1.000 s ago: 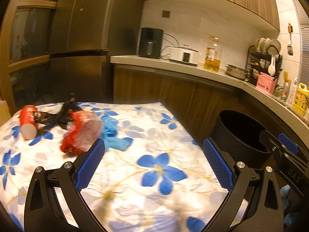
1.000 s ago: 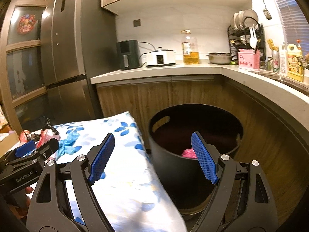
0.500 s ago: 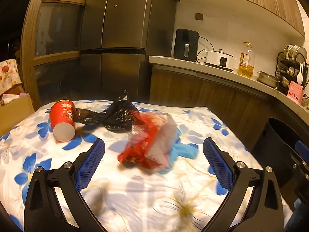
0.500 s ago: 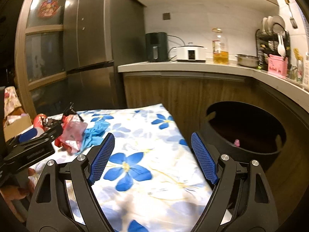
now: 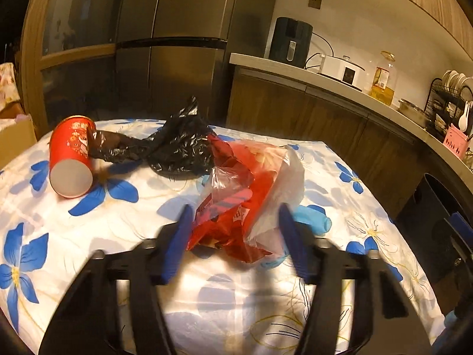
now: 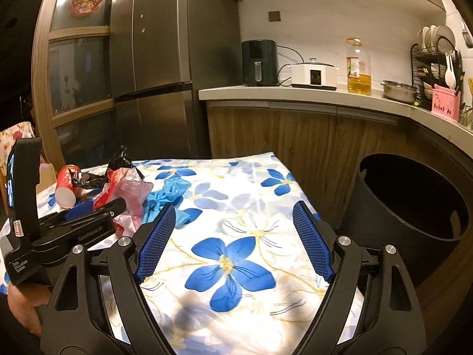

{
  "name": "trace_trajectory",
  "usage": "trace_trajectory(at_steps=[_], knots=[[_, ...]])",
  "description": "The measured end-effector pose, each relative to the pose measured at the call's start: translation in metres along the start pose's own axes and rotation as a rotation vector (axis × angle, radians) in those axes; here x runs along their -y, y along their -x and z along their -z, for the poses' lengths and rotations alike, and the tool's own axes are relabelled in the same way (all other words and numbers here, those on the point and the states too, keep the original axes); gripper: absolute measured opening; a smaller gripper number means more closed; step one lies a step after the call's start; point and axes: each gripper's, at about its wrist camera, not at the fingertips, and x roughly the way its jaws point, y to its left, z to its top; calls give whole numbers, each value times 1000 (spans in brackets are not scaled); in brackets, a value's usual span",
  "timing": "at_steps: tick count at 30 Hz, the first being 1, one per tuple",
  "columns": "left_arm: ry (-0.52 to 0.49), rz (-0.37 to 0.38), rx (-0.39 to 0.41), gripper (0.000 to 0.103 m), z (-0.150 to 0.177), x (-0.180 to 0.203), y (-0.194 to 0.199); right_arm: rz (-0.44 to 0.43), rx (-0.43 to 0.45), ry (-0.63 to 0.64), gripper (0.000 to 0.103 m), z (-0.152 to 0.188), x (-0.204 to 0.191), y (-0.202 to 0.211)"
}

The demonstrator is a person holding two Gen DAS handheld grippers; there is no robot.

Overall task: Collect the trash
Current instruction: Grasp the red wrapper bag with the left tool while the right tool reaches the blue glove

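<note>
The left gripper [image 5: 233, 236] is down over the red-and-clear plastic wrapper [image 5: 251, 195], which lies near the middle of the flower-print table [image 5: 88, 230] toward its far edge. Its jaws have just been closing, and the wrapper sits between them. The blue pads are motion-blurred, so whether they press the film yet is hard to call; they look just short of it, half-closed and not yet pinching.

To do this well, bite the crumpled red bulk low down, not the loose clear flap, which would slip or tear. Keep the fingertips skimming just above the cloth so the print fabric isn't caught in the squeeze. Avoid snagging the blue glove [image 5: 313, 219] that lies partly under the wrapper's right side, unless both are to go together.

The right gripper [image 6: 233, 236] hangs spread wide over the near right part of the table, holding nothing, with the black bin [image 6: 414, 207] just off the table's right edge.

Behind the wrapper, a black plastic bag [image 5: 177, 148] touches it and runs left to a tipped red paper cup [image 5: 71, 156] near the far left corner. The glove's full extent is hidden, the bin's inside is too dark to read, and the table's near edge is cut off by the gripper frames.
</note>
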Motion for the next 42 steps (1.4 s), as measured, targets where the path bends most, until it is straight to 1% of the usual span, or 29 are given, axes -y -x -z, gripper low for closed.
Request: trace_trajectory(at_steps=[1, 2, 3, 7, 10, 13, 17, 20, 22, 25, 27, 31, 33, 34, 39, 40, 42], knots=[[-1, 3, 1, 35, 1, 0, 0, -3, -3, 2, 81, 1, -2, -2], [-5, 10, 2, 31, 1, 1, 0, -4, -6, 7, 81, 1, -4, -3], [-11, 16, 1, 21, 1, 1, 1, -6, -8, 10, 81, 2, -6, -4], [-17, 17, 7, 8, 4, 3, 5, -18, -15, 23, 81, 3, -15, -9], [3, 19, 37, 6, 5, -3, 18, -30, -19, 35, 81, 4, -23, -13], [24, -15, 91, 5, 5, -11, 40, -47, -32, 53, 81, 6, -35, -20], [49, -68, 131, 5, 7, -26, 63, -71, -58, 71, 81, 7, -52, -35], [71, -93, 134, 5, 8, -37, 72, -92, -82, 73, 81, 5, -63, -48], [85, -106, 120, 5, 9, -43, 73, -100, -93, 83, 81, 3, -71, -57], [98, -110, 114, 5, 10, -48, 76, -104, -117, 101, 78, 3, -83, -71], [96, -114, 119, 5, 11, -49, 79, -102, -147, 105, 71, 3, -88, -81], [90, -118, 119, 5, 12, -52, 82, -88, -190, 106, 65, 8, -92, -95], [93, -120, 117, 5, 13, -53, 82, -89, -211, 112, 56, 11, -94, -101], [97, -123, 116, 5, 13, -55, 83, -90, -220, 115, 54, 12, -95, -103], [99, -129, 114, 5, 12, -55, 85, -97, -256, 132, 31, 17, -100, -112], [98, -129, 115, 5, 13, -54, 85, -104, -258, 140, 28, 18, -102, -113], [97, -130, 114, 5, 12, -52, 86, -114, -262, 149, 16, 18, -103, -113]])
